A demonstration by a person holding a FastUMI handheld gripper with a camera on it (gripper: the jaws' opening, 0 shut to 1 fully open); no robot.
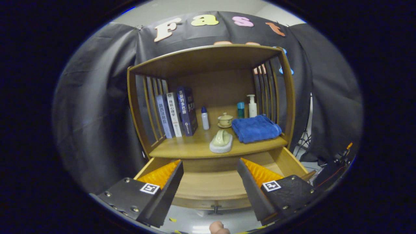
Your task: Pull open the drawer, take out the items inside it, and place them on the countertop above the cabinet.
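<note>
The gripper (209, 177) sits at the bottom centre of the frame, level and pointing straight at the wooden cabinet (136, 107), its two fingers spread wide with nothing between them but the view of the drawer (211, 187). The drawer is pulled out toward the camera, directly beneath the fingers; its floor looks bare where it can be seen, though the fingers hide both of its front corners. A small dark handle (215, 208) hangs from the drawer front, low between the fingers, and just below it, at the very bottom edge, a bit of a person's hand (218, 227) shows.

Above the drawer, in the middle of the frame, lies the countertop (191, 146). Near its front edge rests a pale green and white item (221, 142). To the right of it is a folded blue towel (256, 128). Behind these stand a small lidded cup (225, 120), a white bottle with a blue cap (204, 118), a teal bottle (240, 109) and a white pump bottle (252, 105). Toward the centre left, books (177, 113) lean against the slatted side.
</note>
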